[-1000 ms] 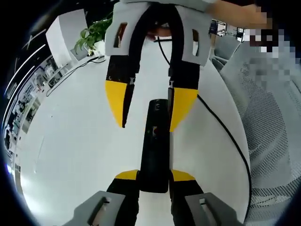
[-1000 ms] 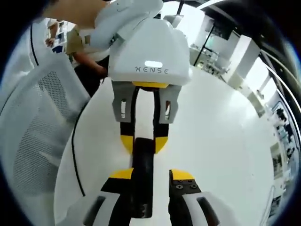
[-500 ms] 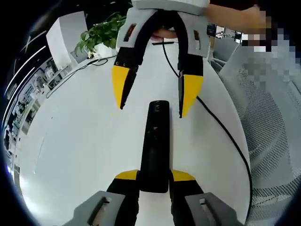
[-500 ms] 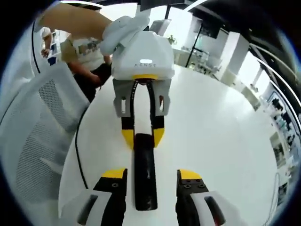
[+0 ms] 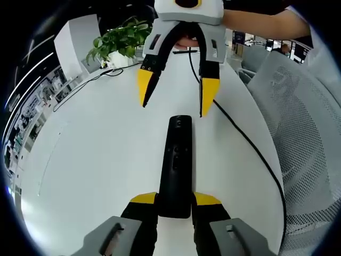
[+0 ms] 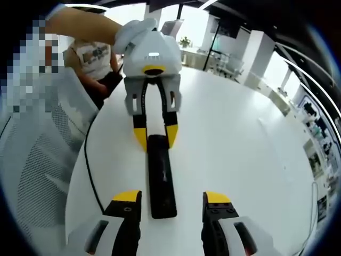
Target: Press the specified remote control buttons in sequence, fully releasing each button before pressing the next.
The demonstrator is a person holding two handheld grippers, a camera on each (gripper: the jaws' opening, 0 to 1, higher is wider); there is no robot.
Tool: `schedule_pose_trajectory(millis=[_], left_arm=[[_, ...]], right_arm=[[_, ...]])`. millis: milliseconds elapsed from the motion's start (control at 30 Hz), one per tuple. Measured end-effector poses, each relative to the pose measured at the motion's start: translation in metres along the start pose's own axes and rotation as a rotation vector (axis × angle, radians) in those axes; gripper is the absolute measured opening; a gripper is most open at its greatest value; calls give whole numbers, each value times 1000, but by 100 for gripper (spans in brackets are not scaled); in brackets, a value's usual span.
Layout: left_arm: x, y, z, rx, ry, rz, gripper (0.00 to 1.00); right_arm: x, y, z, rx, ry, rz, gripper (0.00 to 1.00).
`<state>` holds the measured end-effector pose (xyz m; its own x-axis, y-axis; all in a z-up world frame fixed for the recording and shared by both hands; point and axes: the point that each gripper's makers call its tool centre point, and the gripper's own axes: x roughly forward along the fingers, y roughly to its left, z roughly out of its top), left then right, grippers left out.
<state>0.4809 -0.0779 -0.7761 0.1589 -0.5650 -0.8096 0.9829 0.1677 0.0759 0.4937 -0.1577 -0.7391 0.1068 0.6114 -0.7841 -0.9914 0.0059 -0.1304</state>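
A long black remote control (image 5: 176, 160) lies flat on the white table (image 5: 90, 149). My left gripper (image 5: 175, 199) is shut on its near end, one yellow-tipped jaw on each side. In the left gripper view my right gripper (image 5: 176, 93) hangs open just beyond the remote's far end, clear of it. From the right gripper view, the remote (image 6: 160, 178) runs away from my open right gripper (image 6: 172, 197), whose jaws stand wide on either side of its near end without touching. The left gripper (image 6: 156, 136) clamps the far end there.
A black cable (image 5: 250, 144) trails across the table beside the remote, also seen as the cable (image 6: 89, 176). A white mesh chair (image 5: 303, 122) stands at the table's edge. A potted plant (image 5: 114, 42) sits at the far side. A person's arm holds each gripper.
My right gripper has opened wider and drawn back off the remote's end. The left gripper has stayed shut on the remote, which has not moved.
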Motion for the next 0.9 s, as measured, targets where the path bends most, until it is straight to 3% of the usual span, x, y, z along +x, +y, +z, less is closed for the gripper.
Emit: schedule_pose_trajectory(millis=[267, 900], left_arm=[[0, 0, 0, 0, -30, -5, 24], [-1, 1, 1, -9, -85, -5, 24]], right_arm=[[2, 2, -13, 32, 3, 9, 42], [17, 11, -25, 27, 17, 57, 37]])
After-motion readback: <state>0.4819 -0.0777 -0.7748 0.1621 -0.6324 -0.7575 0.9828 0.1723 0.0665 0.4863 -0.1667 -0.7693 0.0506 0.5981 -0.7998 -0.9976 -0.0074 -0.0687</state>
